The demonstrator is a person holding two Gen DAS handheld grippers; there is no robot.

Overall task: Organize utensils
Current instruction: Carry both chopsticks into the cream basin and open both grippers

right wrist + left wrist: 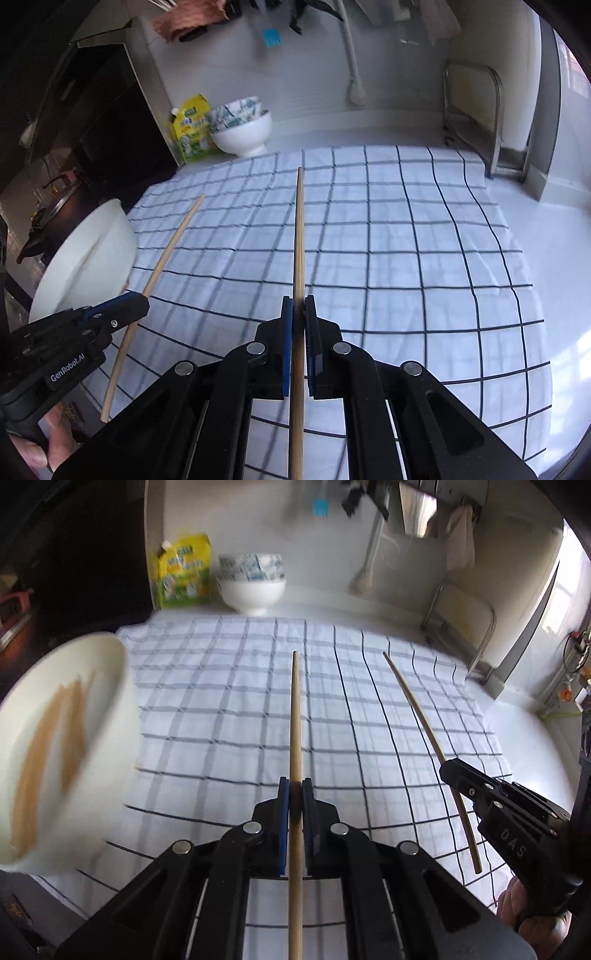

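Observation:
My left gripper [295, 788] is shut on a wooden chopstick [295, 716] that points forward above the checked cloth [229, 709]. My right gripper [298, 306] is shut on a second wooden chopstick [299, 229], also pointing forward. Each gripper shows in the other's view: the right one [448, 770] with its chopstick [413, 709], the left one [142, 299] with its chopstick [166, 254]. A white bowl [107, 709] at the left, blurred, holds several wooden chopsticks [44, 746]; it also shows in the right wrist view [85, 258].
A stack of patterned bowls on a white bowl [253, 581] and a yellow refill pouch [184, 572] stand at the back by the wall. A metal rack [476, 122] stands at the back right. A dark stove area [55, 199] lies beyond the left edge.

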